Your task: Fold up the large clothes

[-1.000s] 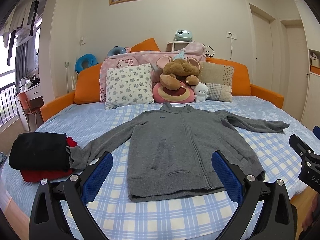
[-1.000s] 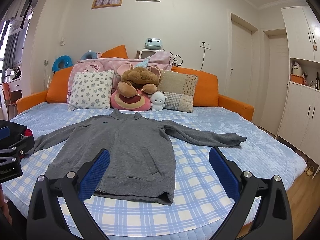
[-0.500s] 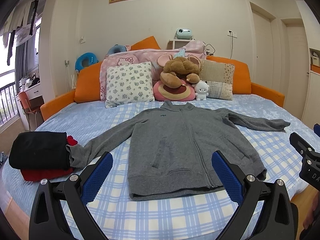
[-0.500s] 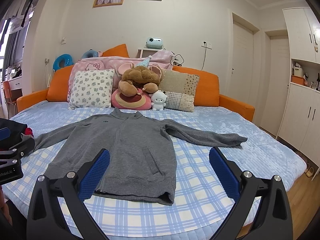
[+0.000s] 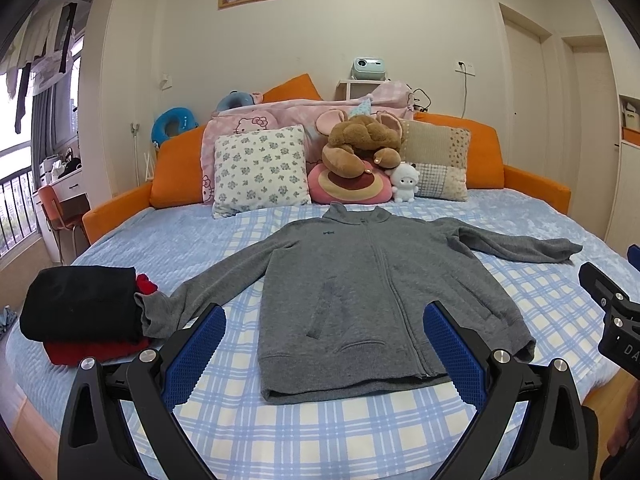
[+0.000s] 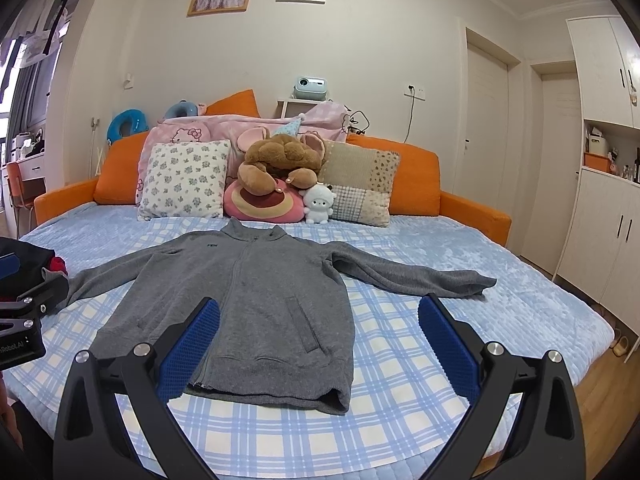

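Grey zip jacket (image 5: 372, 288) lies flat, front up, on the blue plaid sheet (image 5: 320, 424) of the bed, hem nearest, collar pointing at the pillows, long axis running away, sleeves spread sideways. Left gripper (image 5: 324, 354) and right gripper (image 6: 318, 350) hang above the near bed edge, both spread wide, holding nothing. Left sleeve cuff touches a folded black-and-red clothes stack (image 5: 80, 312); farther back a floral pillow (image 5: 260, 170), plush toys (image 5: 360, 144), orange headboard (image 5: 176, 172).

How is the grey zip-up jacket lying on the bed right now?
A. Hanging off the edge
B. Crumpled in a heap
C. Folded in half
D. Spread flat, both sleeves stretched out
D: the grey jacket lies flat on the checked blanket, a sleeve reaching out each side.
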Demonstrator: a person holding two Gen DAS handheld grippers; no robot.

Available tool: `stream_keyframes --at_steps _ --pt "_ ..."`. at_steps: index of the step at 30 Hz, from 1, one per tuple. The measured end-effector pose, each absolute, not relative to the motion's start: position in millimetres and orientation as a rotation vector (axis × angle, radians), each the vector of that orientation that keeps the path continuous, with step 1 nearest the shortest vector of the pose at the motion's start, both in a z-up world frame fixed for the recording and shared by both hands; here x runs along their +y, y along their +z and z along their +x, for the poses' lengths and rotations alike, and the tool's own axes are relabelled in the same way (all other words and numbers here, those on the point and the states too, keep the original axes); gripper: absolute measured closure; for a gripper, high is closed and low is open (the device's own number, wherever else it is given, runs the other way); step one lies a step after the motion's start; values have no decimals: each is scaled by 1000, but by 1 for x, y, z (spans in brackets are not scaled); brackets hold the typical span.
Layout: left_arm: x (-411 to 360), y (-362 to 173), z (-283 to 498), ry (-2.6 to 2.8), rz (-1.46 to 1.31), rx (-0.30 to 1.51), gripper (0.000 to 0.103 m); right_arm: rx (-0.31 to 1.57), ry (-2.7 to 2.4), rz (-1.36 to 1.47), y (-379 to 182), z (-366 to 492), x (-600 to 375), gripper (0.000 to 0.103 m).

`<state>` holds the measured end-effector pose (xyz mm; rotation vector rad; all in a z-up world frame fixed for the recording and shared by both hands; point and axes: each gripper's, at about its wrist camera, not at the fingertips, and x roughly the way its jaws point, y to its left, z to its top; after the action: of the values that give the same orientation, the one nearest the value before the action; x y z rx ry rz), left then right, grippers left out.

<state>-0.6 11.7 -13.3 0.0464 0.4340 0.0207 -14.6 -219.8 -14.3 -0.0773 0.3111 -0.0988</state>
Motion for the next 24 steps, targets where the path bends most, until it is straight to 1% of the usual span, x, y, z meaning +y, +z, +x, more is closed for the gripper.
stream_keyframes --at_steps 7,13,17,24 --pt "3 -4 21 -28 49 431 3 305 -116 -80 -3 2 -235 5" --pt "-38 11 63 -106 92 422 3 289 -169 -60 11 28 -274 5" --pt "-68 14 102 -178 114 459 3 289 -215 -49 15 53 -305 5" --pt "-122 18 168 -269 142 480 3 315 -249 5 10 102 -368 5"
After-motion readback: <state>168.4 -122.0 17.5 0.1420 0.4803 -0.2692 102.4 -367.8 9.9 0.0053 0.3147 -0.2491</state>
